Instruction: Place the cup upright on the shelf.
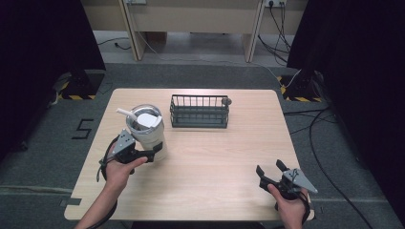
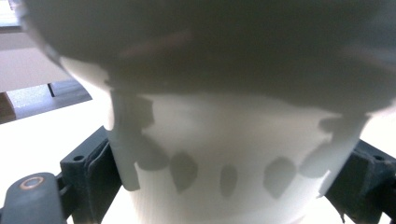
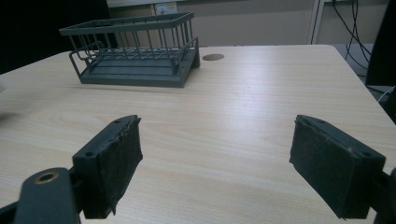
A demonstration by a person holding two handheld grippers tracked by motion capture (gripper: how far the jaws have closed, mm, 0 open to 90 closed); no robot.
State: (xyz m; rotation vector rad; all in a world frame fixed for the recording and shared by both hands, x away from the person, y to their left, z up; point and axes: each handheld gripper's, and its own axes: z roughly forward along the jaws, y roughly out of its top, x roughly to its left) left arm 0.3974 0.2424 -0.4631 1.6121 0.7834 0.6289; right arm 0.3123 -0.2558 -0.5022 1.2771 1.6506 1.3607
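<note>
Table [image 1: 229, 157]: work is early, grasp made, move likely left. Wire basket [image 1: 199, 110] at 12 o'clock, empty, nothing blocking it. White tumbler [image 1: 149, 132] with straw [image 1: 125, 112] stands at 9 o'clock, clamped low between left gripper [image 1: 152, 155] jaws. Right gripper [image 1: 270, 172] at 5 o'clock, jaws wide, idle.

Wooden table [image 1: 215, 157]: tumbler [image 1: 149, 131], wire basket [image 1: 199, 111]
</note>
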